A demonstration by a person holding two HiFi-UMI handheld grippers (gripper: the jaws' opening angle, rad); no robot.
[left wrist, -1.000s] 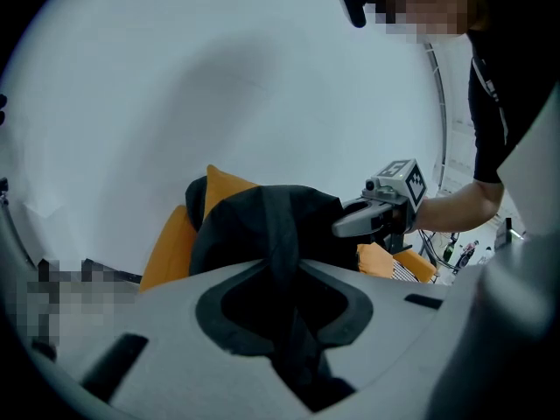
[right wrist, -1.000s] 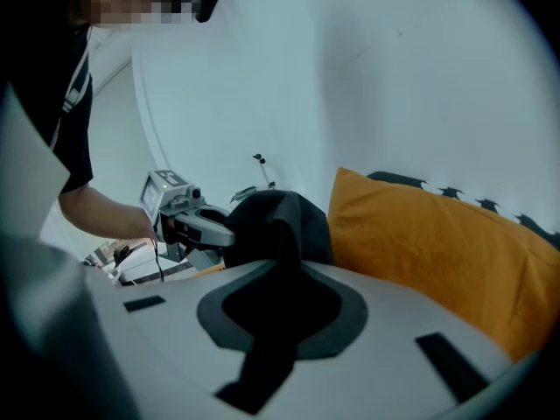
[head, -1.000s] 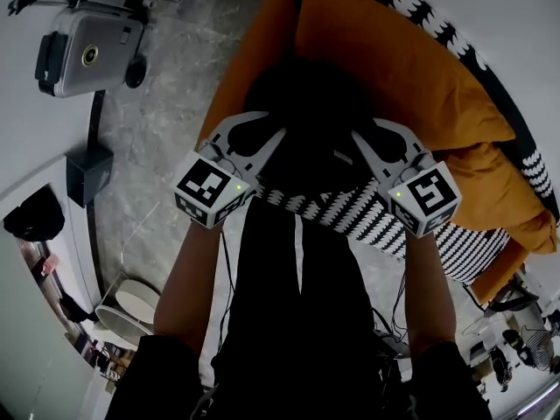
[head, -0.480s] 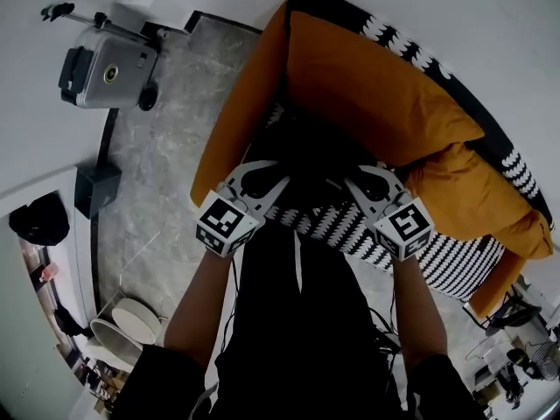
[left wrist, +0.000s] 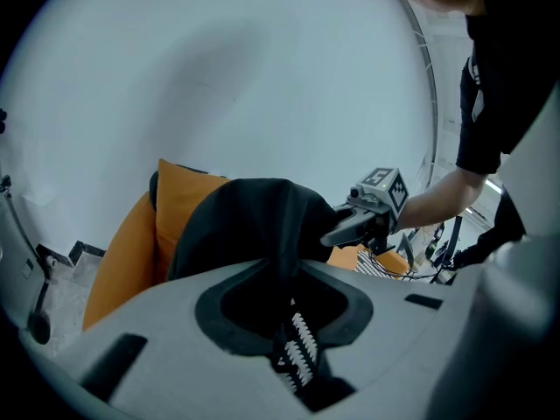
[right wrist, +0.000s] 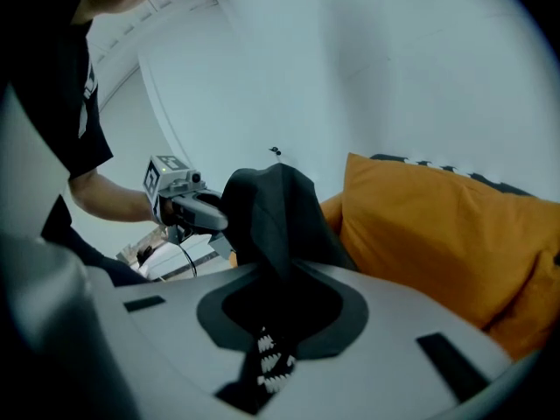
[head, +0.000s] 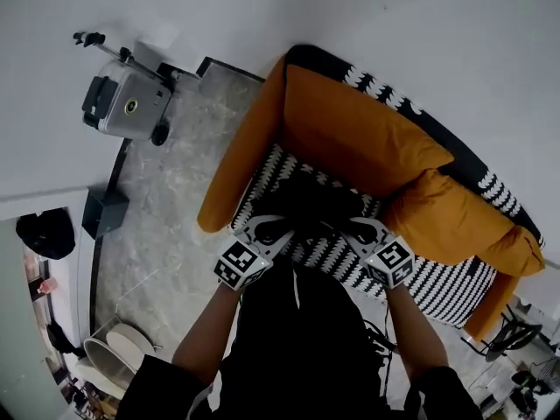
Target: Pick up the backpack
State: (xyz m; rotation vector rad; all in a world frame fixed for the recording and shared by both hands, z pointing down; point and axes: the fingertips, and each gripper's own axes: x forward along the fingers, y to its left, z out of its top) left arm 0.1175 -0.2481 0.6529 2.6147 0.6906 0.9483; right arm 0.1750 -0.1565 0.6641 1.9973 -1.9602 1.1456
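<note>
At 6 o'clock in the head view the person's two bare forearms (head: 208,332) reach up out of a black shirt. The left gripper (head: 278,227) sits just left of centre and the right gripper (head: 350,227) just right of it, each with its marker cube nearest the body.

Both grippers' own views show the jaws pinched together on black cloth. Each is clamped on one side of the black backpack (head: 308,201). The backpack lies between them at the picture's centre and bunches up above each pair of jaws. It is over the sofa's black-and-white patterned seat cover (head: 437,278). No view shows whether it touches the seat.

Beyond it, from 12 toward 2 o'clock, a large orange back cushion (head: 359,138) leans on the sofa back. A second orange cushion (head: 442,221) lies at 3 o'clock. The orange armrest (head: 234,178) runs along the 10 o'clock side.

Further left is grey marbled floor (head: 166,226), with a small black box (head: 105,213) at 9 o'clock. A grey hard-shell suitcase (head: 127,103) with its handle pulled out stands at 10 o'clock against the white wall (head: 262,16).
</note>
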